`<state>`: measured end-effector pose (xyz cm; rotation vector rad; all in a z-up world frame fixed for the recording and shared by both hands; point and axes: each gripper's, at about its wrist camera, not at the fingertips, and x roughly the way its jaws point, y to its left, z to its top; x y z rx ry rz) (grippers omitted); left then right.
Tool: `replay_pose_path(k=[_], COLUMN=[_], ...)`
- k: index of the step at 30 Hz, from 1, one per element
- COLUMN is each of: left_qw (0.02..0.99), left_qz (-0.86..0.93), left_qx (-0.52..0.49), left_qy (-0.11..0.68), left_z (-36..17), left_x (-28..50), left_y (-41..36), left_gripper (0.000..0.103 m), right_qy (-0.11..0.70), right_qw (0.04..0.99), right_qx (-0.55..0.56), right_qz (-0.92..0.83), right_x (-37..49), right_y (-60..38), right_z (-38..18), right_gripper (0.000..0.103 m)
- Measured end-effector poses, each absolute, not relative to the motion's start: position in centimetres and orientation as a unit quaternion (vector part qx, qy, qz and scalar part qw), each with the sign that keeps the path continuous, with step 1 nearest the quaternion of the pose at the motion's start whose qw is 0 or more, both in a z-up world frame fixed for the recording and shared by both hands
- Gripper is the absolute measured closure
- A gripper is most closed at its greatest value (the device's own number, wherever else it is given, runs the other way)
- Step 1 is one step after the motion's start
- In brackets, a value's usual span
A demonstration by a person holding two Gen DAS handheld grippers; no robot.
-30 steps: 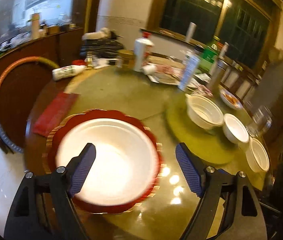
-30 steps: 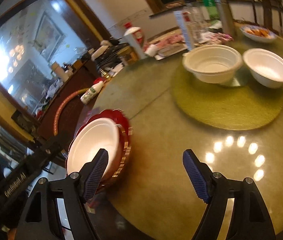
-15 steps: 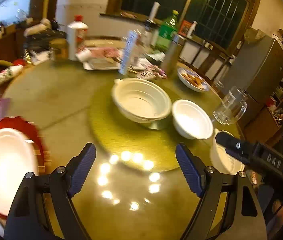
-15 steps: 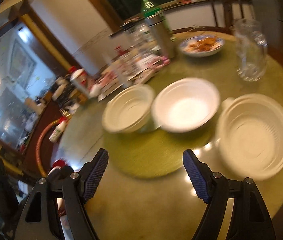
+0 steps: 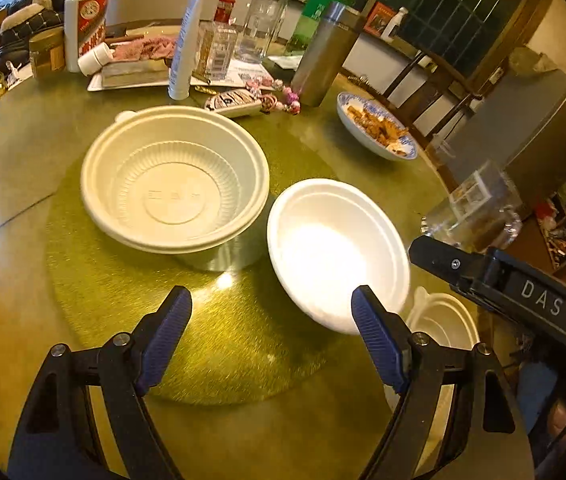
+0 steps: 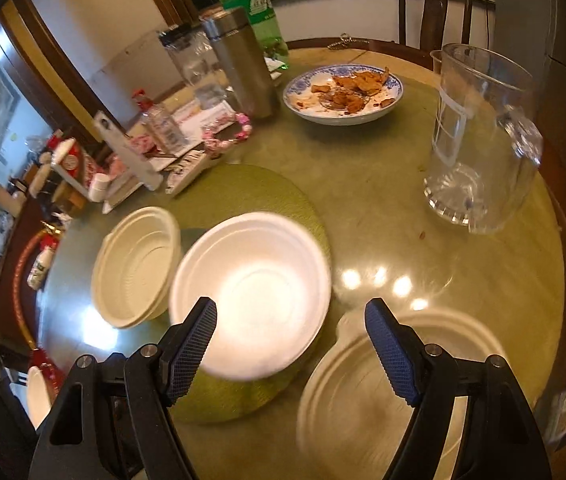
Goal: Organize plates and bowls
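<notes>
A ribbed cream plastic bowl (image 5: 175,180) and a smooth white foam bowl (image 5: 337,248) sit on a round green mat (image 5: 211,344). My left gripper (image 5: 271,340) is open and empty just in front of them. A third cream bowl (image 5: 443,320) lies to the right, off the mat. In the right wrist view my right gripper (image 6: 291,344) is open and empty, between the foam bowl (image 6: 251,292) and the third bowl (image 6: 387,392); the ribbed bowl (image 6: 135,268) is at left. A white plate on a red plate (image 6: 39,392) shows at far left.
A blue-patterned plate with food (image 6: 343,94), a glass mug (image 6: 479,140), a steel flask (image 6: 243,64), a green bottle (image 6: 255,4) and clutter stand at the back of the round table (image 6: 483,300). The right gripper's arm (image 5: 523,296) shows in the left view.
Both grippers swung right, away from the red and white plates, and moved in close to the three bowls. Both stayed open and empty.
</notes>
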<state>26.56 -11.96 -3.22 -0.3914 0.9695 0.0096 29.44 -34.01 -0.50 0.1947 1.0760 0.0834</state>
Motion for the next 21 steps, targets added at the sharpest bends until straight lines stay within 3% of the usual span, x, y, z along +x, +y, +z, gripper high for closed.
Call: replay_pose_path(k=[3, 8, 12, 13, 14, 15, 16, 17, 21], left_qw=[0.862, 0.862, 0.865, 0.865, 0.864, 0.859, 0.853, 0.852, 0.856], left_qz=[0.023, 0.034, 0.044, 0.045, 0.043, 0.040, 0.035, 0.031, 0.027], left_qx=[-0.196, -0.191, -0.178, -0.174, -0.168, -0.160, -0.156, -0.150, -0.140], left_qy=[0.468, 0.469, 0.467, 0.468, 0.473, 0.485, 0.496, 0.501, 0.496], left_z=[-4.2, -4.9, -5.4, -5.6, -5.8, -6.3, -6.8, -7.0, -6.5], left_x=[27.6, 28.9, 29.5, 29.6, 29.8, 30.2, 30.5, 30.6, 29.7], left_y=[-12.1, -12.8, -13.0, -12.9, -13.0, -13.0, -13.0, -13.1, -12.6], left_gripper=[0.021, 0.020, 0.023, 0.040, 0.064, 0.075, 0.083, 0.088, 0.089], right_qy=[0.529, 0.549, 0.557, 0.563, 0.569, 0.578, 0.577, 0.576, 0.570], right_qw=[0.843, 0.831, 0.825, 0.821, 0.817, 0.810, 0.810, 0.810, 0.814], right_qx=[0.087, 0.077, 0.086, 0.085, 0.085, 0.087, 0.093, 0.099, 0.095], right_qz=[0.041, 0.040, 0.043, 0.042, 0.041, 0.040, 0.042, 0.049, 0.055], right_x=[31.0, 32.4, 32.9, 33.0, 32.9, 32.9, 32.8, 32.6, 31.7], right_y=[-34.1, -34.0, -33.8, -33.7, -33.7, -33.7, -33.7, -33.7, -32.9], right_z=[-1.3, -3.1, -3.9, -4.3, -4.6, -5.0, -5.1, -5.0, -4.3], right_gripper=[0.041, 0.044, 0.060, 0.074, 0.082, 0.091, 0.093, 0.093, 0.094])
